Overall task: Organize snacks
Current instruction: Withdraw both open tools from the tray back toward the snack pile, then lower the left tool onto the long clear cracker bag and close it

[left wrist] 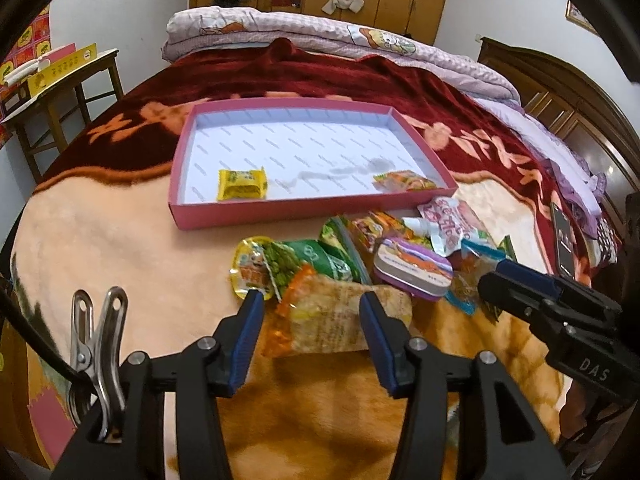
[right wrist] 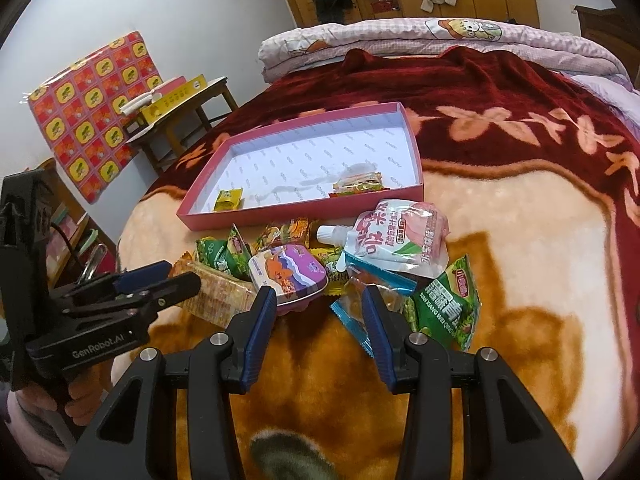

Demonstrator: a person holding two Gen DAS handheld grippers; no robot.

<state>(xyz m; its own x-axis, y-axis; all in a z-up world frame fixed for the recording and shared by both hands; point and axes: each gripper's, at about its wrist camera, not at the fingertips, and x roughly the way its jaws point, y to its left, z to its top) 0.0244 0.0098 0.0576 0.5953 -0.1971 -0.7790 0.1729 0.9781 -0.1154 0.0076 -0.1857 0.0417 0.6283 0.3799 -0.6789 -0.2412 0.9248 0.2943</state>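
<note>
Two snacks in pink tray [left wrist: 256,220] | my left tool [left wrist: 312,300] — parted, straddling cracker pack [left wrist: 344,320] | right tool [right wrist: 320,300] — parted over blue wrapper [right wrist: 352,316]

A bed covered by a plush red, peach and orange blanket [right wrist: 520,240] carries a shallow pink cardboard tray [right wrist: 304,208] at its middle, a heap of wrapped snacks [right wrist: 340,264] just nearer, and a folded lilac quilt [right wrist: 400,40] along the far edge.
</note>
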